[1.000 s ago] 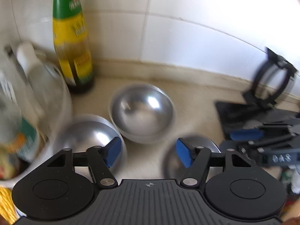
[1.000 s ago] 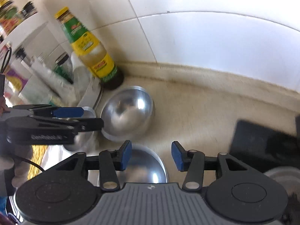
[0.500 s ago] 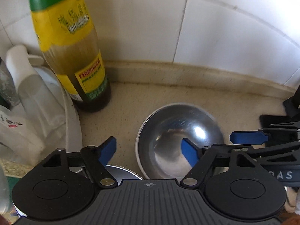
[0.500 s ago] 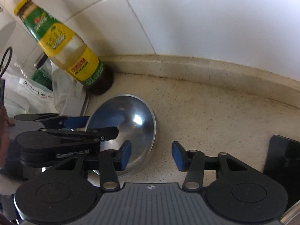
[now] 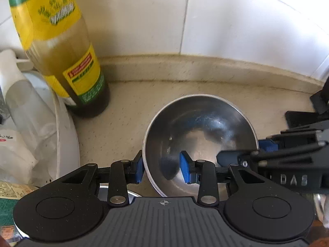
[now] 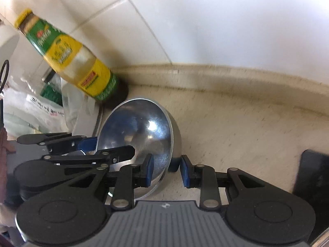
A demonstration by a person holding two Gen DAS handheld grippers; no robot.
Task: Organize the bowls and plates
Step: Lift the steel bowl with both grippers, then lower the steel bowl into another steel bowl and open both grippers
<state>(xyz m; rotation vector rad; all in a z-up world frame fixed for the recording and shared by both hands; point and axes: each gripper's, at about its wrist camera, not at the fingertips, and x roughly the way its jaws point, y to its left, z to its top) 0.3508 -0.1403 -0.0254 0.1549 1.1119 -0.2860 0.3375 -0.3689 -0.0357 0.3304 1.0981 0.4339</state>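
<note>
A steel bowl (image 5: pixel 200 135) is set on the speckled table (image 5: pixel 123 119) near the tiled wall, just beside a yellow-labelled bottle (image 5: pixel 61 49). Its left rim is straddled by the left tongs (image 5: pixel 161 167), whose jaws are closing on it. Its right rim is clamped between the pads of the right tongs (image 6: pixel 166 169), which are closed on it.
</note>
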